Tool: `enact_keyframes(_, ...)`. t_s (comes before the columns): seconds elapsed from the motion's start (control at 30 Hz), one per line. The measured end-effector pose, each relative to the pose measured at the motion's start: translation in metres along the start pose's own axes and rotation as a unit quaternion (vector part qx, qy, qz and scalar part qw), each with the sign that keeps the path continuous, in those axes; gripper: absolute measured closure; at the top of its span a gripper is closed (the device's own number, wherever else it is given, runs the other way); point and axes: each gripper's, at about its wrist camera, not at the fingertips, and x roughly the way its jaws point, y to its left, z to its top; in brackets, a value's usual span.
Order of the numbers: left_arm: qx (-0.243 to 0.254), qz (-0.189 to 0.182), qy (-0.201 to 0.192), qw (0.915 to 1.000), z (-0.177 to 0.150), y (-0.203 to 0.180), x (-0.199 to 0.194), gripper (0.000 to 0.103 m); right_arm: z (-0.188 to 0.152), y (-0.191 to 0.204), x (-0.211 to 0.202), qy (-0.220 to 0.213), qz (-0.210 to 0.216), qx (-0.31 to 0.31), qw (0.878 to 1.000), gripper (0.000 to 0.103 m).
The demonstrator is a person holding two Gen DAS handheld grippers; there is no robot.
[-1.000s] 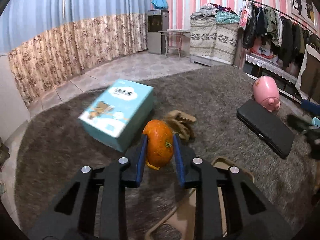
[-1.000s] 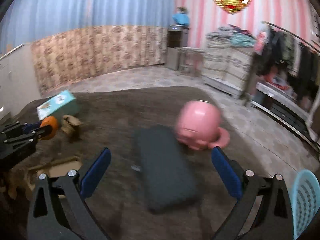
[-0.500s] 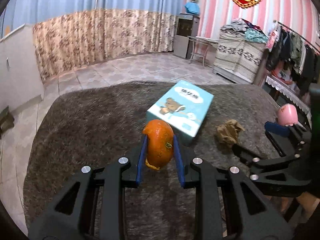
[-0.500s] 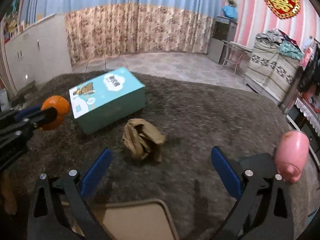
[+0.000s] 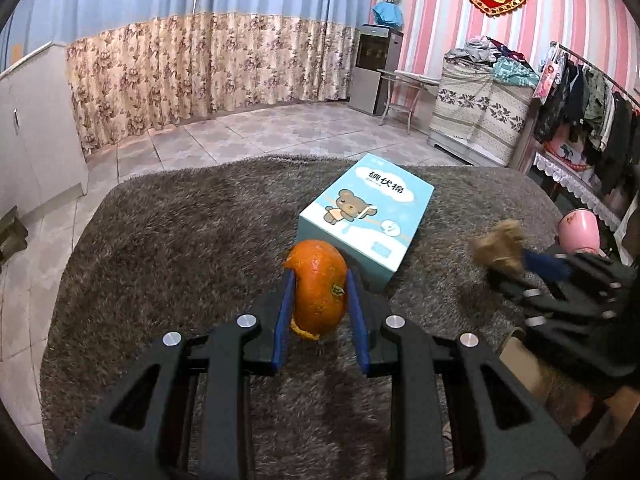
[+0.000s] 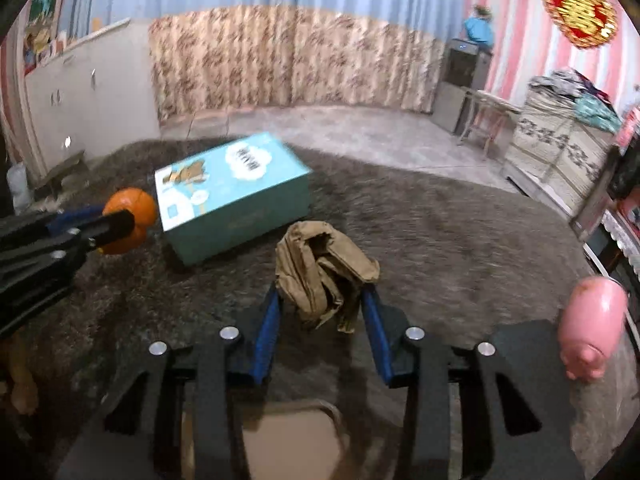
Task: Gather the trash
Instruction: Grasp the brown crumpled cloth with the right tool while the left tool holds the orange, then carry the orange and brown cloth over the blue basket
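Left gripper (image 5: 320, 300) pinching an orange peel (image 5: 318, 294) between its blue pads, right gripper (image 6: 322, 308) closed round a crumpled brown paper (image 6: 324, 272) — both above the grey rug (image 6: 440, 240), blue tissue box (image 6: 236, 196) just beyond

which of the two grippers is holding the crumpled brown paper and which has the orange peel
The right gripper is shut on the brown paper. The left gripper is shut on the orange peel, beside the blue box.

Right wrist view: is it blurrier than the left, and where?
Right wrist view: yes, smeared on the blue box and rug; crumpled paper stays fairly sharp. Left wrist view: crisp on the orange peel; only the paper at right blurs.
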Motion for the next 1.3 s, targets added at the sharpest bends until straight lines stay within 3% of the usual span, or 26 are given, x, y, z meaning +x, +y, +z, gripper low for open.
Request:
enact_keyframes(0.2, 0.009, -0.005, -0.002, 0.9999, -0.001, -0.013, -0.006, 0.078, -0.028, -0.057, -0.067, -0.022, -0.055, 0.033, 0.998, 0.063)
enact_keyframes(0.37, 0.050, 0.000, -0.021, 0.9986, 0.001, -0.049, -0.023, 0.080, -0.060, -0.130, -0.138, -0.030, -0.121, 0.084, 0.989, 0.062)
enact_keyframes(0.53, 0.072, -0.031, -0.039, 0.9961, 0.002, -0.098, -0.051, 0.080, -0.100, -0.195, -0.209, -0.048, -0.199, 0.123, 0.971, 0.062)
enact_keyframes(0.7, 0.078, -0.089, -0.041, 0.9921, -0.002, -0.162, -0.072, 0.080, -0.145, -0.248, -0.260, -0.060, -0.263, 0.177, 0.947, 0.062)
enact_keyframes(0.87, 0.114, -0.153, -0.051, 0.9803, -0.019, -0.252, -0.097, 0.080, -0.191, -0.291, -0.284, -0.062, -0.317, 0.223, 0.920, 0.062)
enact_keyframes(1.1, 0.156, -0.240, -0.039, 0.9573, -0.061, -0.375, -0.112, 0.080, -0.240, -0.341, -0.315, -0.062, -0.387, 0.274, 0.878, 0.062)
enact_keyframes(1.3, 0.181, -0.285, -0.032, 0.9407, -0.085, -0.451, -0.109, 0.080, -0.268, -0.375, -0.326, -0.055, -0.409, 0.305, 0.858, 0.062)
